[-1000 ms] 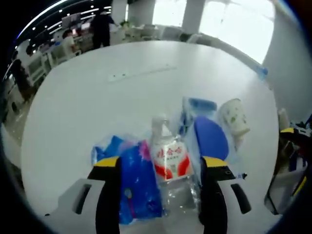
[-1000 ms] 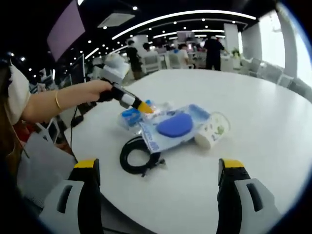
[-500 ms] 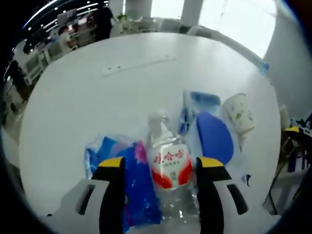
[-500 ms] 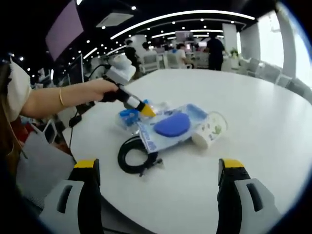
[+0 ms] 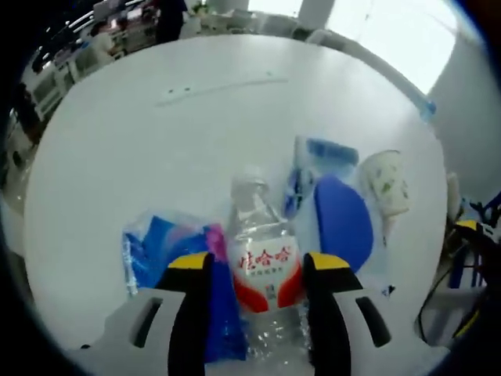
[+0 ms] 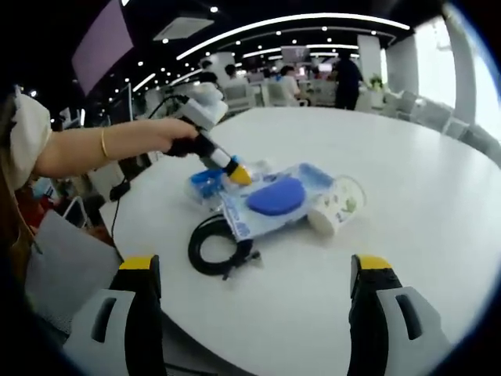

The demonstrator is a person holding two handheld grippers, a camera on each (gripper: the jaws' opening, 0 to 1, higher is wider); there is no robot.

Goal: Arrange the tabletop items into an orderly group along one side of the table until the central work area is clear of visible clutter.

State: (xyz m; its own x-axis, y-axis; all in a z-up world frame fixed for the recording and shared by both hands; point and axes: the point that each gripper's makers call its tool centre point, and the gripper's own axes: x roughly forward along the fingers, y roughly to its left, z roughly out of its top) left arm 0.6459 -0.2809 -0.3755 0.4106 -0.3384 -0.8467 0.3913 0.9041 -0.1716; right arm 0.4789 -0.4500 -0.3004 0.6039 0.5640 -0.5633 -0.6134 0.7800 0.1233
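A clear water bottle [image 5: 262, 266] with a red label lies on the white round table [image 5: 156, 133], between the jaws of my left gripper [image 5: 260, 262]. The jaws stand open but narrow, the right one almost against the bottle and a small gap on the left. A blue tissue packet [image 5: 156, 251] lies left of the bottle. To its right are a packaged blue oval item [image 5: 340, 219] and a tipped paper cup [image 5: 385, 182]. My right gripper [image 6: 257, 265] hangs wide open above the table's near edge. It looks at the left gripper [image 6: 235, 174], the oval item [image 6: 278, 196], the cup [image 6: 335, 207] and a black coiled cable [image 6: 215, 249].
A person's forearm [image 6: 94, 149] with a bracelet holds the left gripper. A flat strip [image 5: 219, 86] lies on the far part of the table. Chairs, desks and people [image 6: 344, 78] stand beyond the table. The table's right half [image 6: 423, 180] is bare.
The left gripper's jaws have drawn closer together around the water bottle, and its camera has shifted slightly. The right gripper has stayed still and open.
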